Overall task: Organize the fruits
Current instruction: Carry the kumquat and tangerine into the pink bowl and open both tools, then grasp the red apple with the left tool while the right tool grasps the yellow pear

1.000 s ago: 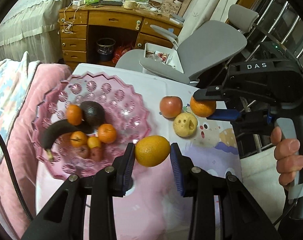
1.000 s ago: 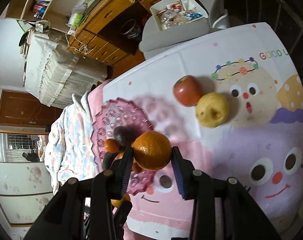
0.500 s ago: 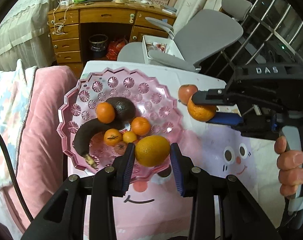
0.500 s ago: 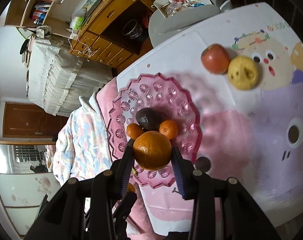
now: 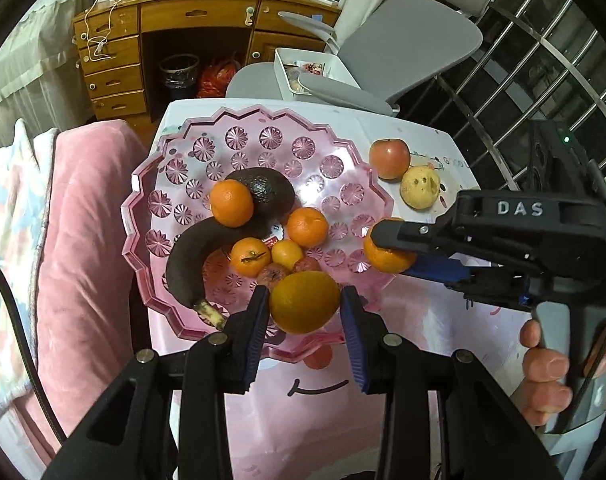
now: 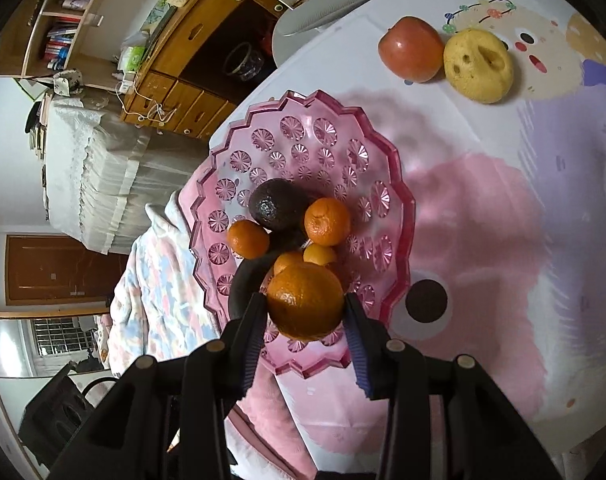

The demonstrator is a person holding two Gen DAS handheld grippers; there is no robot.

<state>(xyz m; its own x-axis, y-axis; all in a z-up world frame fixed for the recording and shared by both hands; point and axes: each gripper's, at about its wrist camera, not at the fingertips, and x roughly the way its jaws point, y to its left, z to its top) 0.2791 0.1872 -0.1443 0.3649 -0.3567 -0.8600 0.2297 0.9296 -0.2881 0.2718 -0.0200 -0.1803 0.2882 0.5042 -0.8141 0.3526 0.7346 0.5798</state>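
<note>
Bowl (image 5: 143, 216) mostly filled; left gripper (image 5: 304, 312) jaws opening around lemon (image 5: 304, 302), right gripper (image 6: 305, 312) clamps orange (image 6: 305, 300). Apple (image 5: 389, 158), pear (image 5: 419, 192) left at 2 o'clock.

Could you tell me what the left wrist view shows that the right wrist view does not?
Only the left wrist view shows the right gripper from outside, the hand on its handle, the yellow-orange fruit in the left gripper, and the grey chair.

Only the right wrist view shows the bookshelf and the brown door.

Both show the pink dish, avocado, red apple, yellow fruit and the right gripper's orange.
</note>
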